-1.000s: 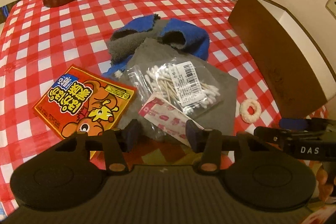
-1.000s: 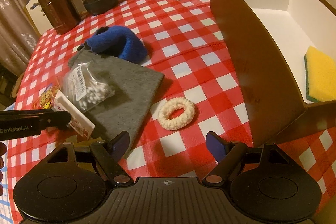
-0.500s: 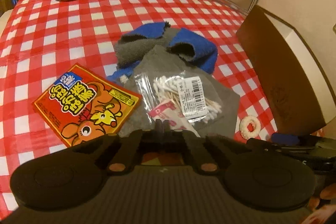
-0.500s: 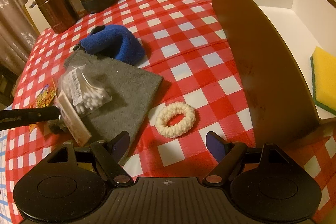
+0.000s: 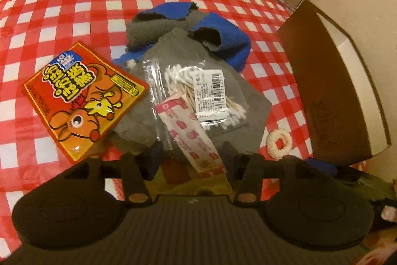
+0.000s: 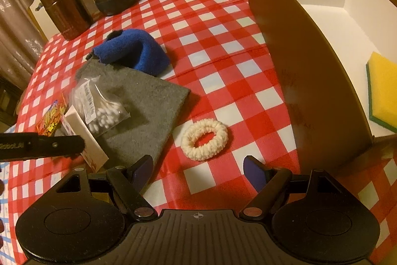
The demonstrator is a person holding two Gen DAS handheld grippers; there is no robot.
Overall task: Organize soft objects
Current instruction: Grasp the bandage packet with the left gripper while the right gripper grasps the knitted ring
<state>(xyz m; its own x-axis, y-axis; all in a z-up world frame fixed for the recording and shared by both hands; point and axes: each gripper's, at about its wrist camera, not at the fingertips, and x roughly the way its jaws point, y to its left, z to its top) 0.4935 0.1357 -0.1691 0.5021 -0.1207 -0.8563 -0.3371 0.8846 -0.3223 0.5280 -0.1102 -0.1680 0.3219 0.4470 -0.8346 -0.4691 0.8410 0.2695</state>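
At the left of the red-checked tablecloth an orange snack packet is seen lying flat, its edge touching a grey cloth. On that cloth a clear bag of cotton swabs is laid, and a pink-printed strip of plasters leans from it toward the left gripper. That gripper's jaws have just been opening; the strip's near end is seen between the parted fingers, and no pad is seen pressing on it. Behind the cloth a blue fleece item is bunched. Further right a cream knitted ring is found on the bare tablecloth, just ahead of the right gripper, whose fingers are spread wide with nothing between them. At the far right a brown box stands with a yellow sponge inside.
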